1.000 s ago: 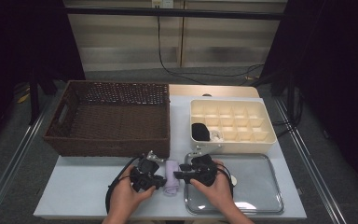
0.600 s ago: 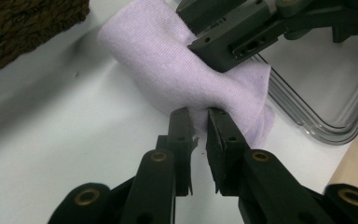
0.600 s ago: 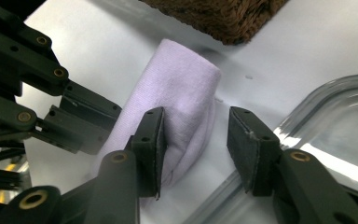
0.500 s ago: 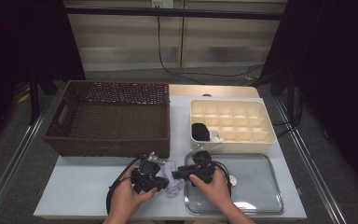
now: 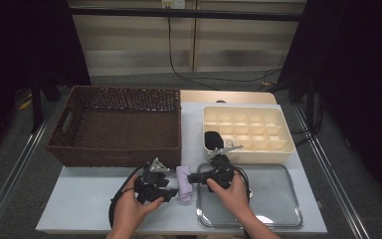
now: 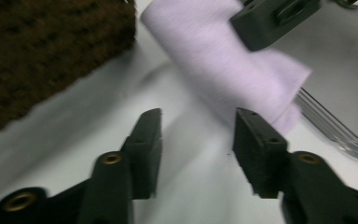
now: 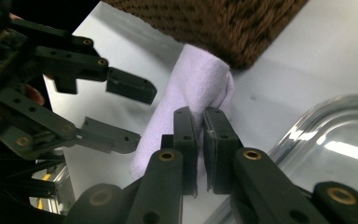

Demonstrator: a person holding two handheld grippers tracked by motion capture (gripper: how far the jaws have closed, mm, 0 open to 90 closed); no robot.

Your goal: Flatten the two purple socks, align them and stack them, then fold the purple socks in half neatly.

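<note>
Lavender cloth [image 5: 183, 181], folded into a small roll, lies on the white table [image 5: 79, 209] between the two hands in the high view, just in front of the wicker basket [image 5: 117, 127] and touching the left rim of the clear tray [image 5: 278, 219]; compared with a second ago the hands sit in much the same place, but the left gripper [image 5: 171, 191] has let its jaws spread while the right gripper [image 5: 193, 178] has drawn its own together on the cloth's edge. Behind the tray stands the cream divider box [image 5: 248, 132] with a dark item in one corner cell (unchanged). In the left gripper view, the left gripper [image 6: 198, 126] has its jaws apart, having just been opening, with bare table between them and the cloth [image 6: 233, 70] lying just ahead, untouched. In the right gripper view, the right gripper [image 7: 198, 123] has just been closing and now pinches a fold of the cloth [image 7: 191, 88] between nearly meeting pads, the left gripper [image 7: 121, 112] gaping beside it.
</note>
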